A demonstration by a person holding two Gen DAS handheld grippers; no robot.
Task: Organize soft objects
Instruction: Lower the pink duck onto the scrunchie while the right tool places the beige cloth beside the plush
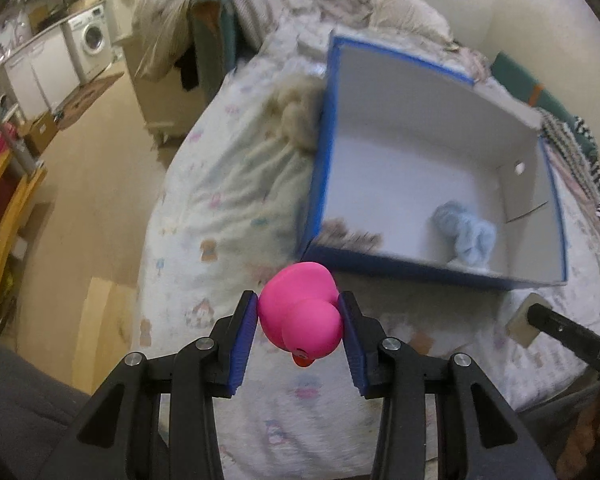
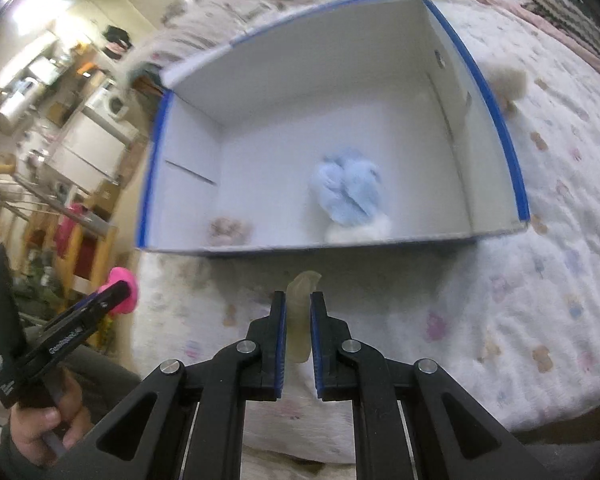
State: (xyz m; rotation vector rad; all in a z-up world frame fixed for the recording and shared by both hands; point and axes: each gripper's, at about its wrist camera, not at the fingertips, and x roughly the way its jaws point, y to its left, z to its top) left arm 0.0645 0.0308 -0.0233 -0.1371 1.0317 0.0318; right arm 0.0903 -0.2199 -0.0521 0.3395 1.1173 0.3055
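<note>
Pink rubber duck [image 1: 300, 312], matte, orange beak pointing at the camera, is sitting squeezed between the left gripper [image 1: 299, 312] pads above the patterned bedspread [image 1: 220, 208], just short of the blue-edged box [image 1: 420, 268]. Only the right wrist view is showing the right gripper [image 2: 299, 314] clamping a thin pale translucent piece [image 2: 300, 320], plus a hand [image 2: 40, 428]. Pale blue plush [image 2: 350, 192] is lying inside the box. Gripper lettering is too blurred to read.
</note>
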